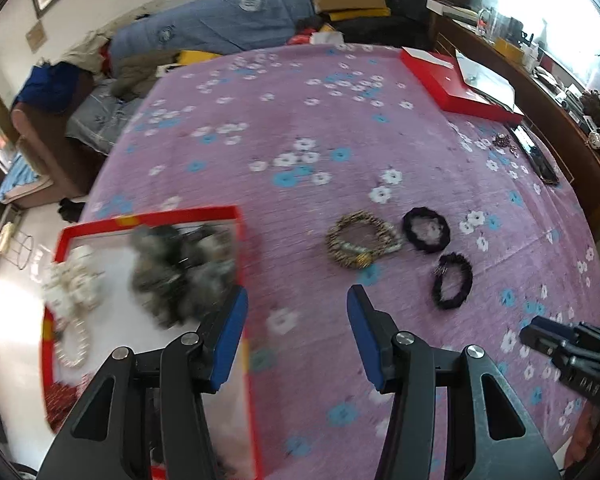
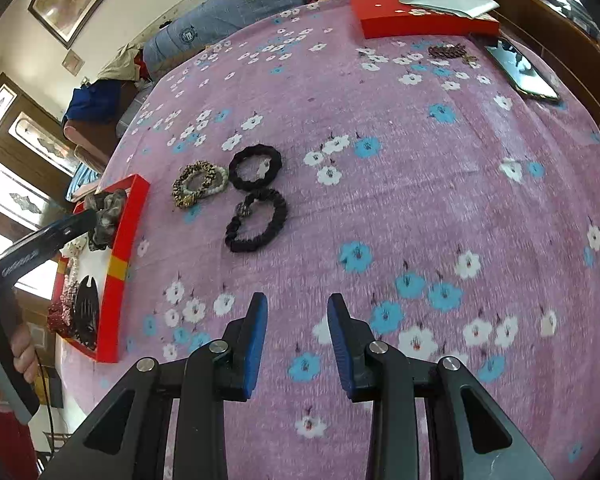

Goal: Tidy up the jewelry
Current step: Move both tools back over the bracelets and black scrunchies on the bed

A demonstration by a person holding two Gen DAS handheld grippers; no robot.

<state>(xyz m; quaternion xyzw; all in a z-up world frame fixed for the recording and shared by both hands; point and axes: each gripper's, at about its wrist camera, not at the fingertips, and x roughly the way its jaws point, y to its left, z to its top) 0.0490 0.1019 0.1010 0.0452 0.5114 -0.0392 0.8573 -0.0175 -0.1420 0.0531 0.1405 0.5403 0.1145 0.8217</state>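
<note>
Blue-padded fingers point(image 1: 228, 332) of the left gripper point(image 1: 296, 336) stand wide apart with nothing between them, poised over the right edge of a red tray point(image 1: 152, 214) that sits at the left side of a bed covered by a purple flowered sheet point(image 1: 300, 120). Inside the tray lie a grey-brown scrunchie point(image 1: 180, 268), blurred in the left view, and a white pearl strand point(image 1: 74, 296); the right view also shows a black hair claw point(image 2: 86, 312) at the tray's near end, its long axis running along the tray's length.

On the sheet just right of the tray sits a leopard-print scrunchie point(image 2: 192, 184), lying flat, with a pale bead bracelet point(image 2: 216, 186) resting partly on it. Touching that pair on the right is a round black scrunchie point(image 2: 255, 167). Just in front of it lies a second black scrunchie point(image 2: 256, 220) — squeezed into an oval whose long axis slants from near-left to far-right, with a small metal charm at its far-left end.

Fingers of the right gripper point(image 2: 297, 340) are also parted and hold nothing, hovering above bare sheet well short of the scrunchies.

At the far right of the bed lie a red box lid point(image 2: 420, 24) with white paper point(image 2: 448, 0) on it, a dark beaded chain point(image 2: 448, 52) and a phone point(image 2: 520, 72).
</note>
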